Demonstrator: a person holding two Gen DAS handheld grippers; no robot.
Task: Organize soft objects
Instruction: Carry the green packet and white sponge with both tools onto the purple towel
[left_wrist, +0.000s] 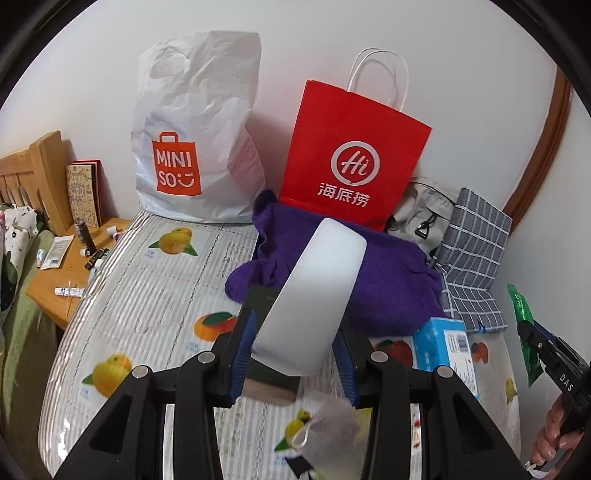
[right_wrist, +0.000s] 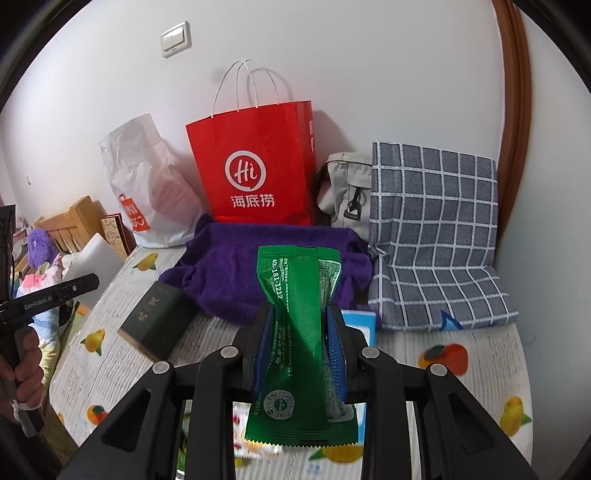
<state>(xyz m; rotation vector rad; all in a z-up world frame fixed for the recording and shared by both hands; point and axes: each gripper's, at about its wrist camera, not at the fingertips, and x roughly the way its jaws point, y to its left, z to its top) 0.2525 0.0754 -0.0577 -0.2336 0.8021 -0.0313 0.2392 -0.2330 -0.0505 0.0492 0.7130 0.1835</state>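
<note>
My left gripper is shut on a white foam block and holds it above the fruit-print table cover, in front of a purple towel. The white block also shows at the left of the right wrist view. My right gripper is shut on a green snack packet, squeezed at its middle, held above the table in front of the purple towel. The green packet shows at the right edge of the left wrist view.
A red paper bag and a white Miniso plastic bag stand against the wall. A grey checked cushion and a beige bag lie at the right. A dark green box, a blue box and a small grey pouch lie on the table.
</note>
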